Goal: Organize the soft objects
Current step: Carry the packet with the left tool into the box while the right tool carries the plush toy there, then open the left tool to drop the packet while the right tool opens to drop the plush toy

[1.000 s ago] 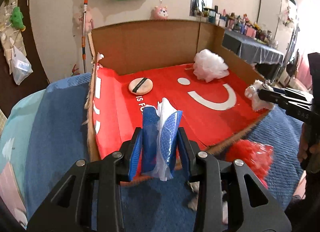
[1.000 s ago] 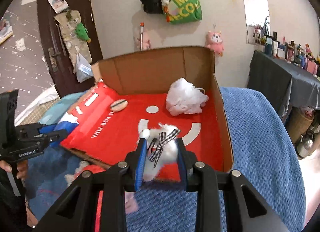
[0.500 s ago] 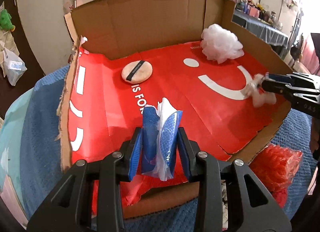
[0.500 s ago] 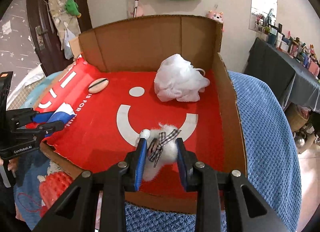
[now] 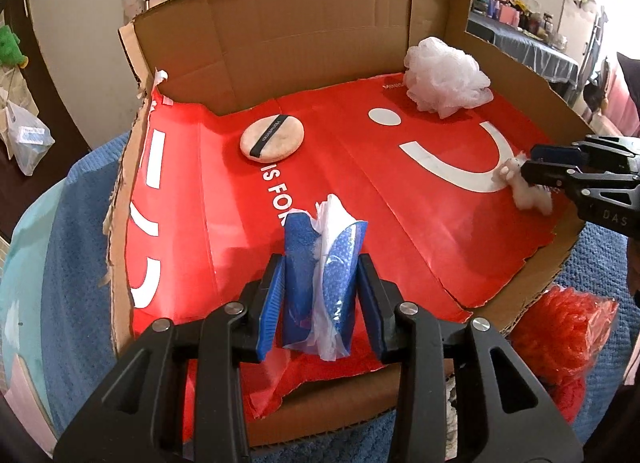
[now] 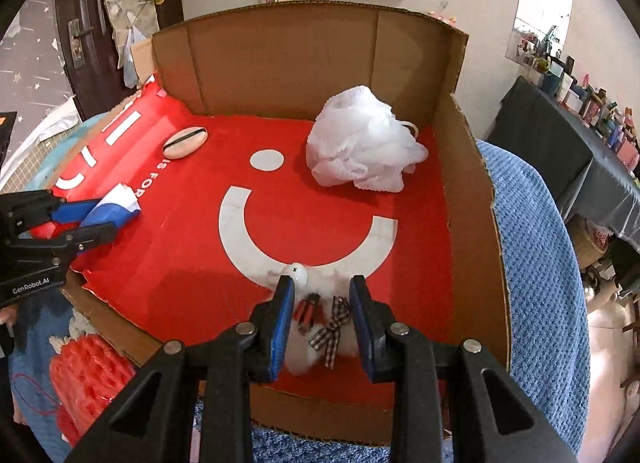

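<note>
My left gripper (image 5: 322,263) is shut on a folded blue sponge in clear wrap (image 5: 320,279), held over the near left part of the red-lined cardboard box (image 5: 304,43); the sponge also shows in the right wrist view (image 6: 114,209). My right gripper (image 6: 320,287) has its jaws spread around a white fluffy toy with a checked bow (image 6: 320,323), which rests on the red floor near the box's front edge. The toy also shows in the left wrist view (image 5: 524,191). A white bath pouf (image 6: 364,147) and a round powder puff (image 5: 272,137) lie in the box.
The box sits on a blue knit blanket (image 6: 536,263). A red mesh object (image 5: 560,339) lies on the blanket outside the box's front edge. A dark-draped cluttered table (image 6: 588,131) stands at the right. A door and hanging bags are behind.
Both grippers have moved forward over the box and lower. The right jaws have widened and the fluffy toy now rests on the red floor. The left gripper still holds the sponge.
</note>
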Demonstrator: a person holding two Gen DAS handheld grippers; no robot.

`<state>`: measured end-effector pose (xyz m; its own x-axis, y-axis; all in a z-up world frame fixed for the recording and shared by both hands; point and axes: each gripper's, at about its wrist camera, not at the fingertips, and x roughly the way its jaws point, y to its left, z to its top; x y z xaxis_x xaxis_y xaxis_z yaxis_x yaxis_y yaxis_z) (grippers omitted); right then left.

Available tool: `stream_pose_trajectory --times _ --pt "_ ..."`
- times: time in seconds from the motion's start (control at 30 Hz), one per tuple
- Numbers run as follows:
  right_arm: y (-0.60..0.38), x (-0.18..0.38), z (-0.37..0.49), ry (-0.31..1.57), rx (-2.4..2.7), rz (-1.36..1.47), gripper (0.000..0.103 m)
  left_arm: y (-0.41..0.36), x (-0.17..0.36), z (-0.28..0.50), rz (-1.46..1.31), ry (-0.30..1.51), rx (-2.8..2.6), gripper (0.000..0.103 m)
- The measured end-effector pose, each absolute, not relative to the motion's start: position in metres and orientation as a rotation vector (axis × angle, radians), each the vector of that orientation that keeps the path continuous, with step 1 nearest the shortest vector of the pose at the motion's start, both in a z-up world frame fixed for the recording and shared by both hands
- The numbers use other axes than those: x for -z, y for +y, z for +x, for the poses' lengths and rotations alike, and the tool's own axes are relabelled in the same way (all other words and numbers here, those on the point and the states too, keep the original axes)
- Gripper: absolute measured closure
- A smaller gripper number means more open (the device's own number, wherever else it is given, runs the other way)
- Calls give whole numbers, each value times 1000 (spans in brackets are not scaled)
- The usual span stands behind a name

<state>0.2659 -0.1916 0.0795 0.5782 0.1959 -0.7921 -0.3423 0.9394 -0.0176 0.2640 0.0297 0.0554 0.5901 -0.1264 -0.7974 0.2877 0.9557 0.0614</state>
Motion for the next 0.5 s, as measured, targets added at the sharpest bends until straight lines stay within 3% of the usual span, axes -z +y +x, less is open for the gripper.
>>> stream_pose_trajectory --times 0.3,0.5 --pt "-188 -78 267 909 -319 -202 71 26 -53 264 203 902 242 60" --pt "-187 -77 267 912 -327 -208 65 27 -55 262 194 885 256 45"
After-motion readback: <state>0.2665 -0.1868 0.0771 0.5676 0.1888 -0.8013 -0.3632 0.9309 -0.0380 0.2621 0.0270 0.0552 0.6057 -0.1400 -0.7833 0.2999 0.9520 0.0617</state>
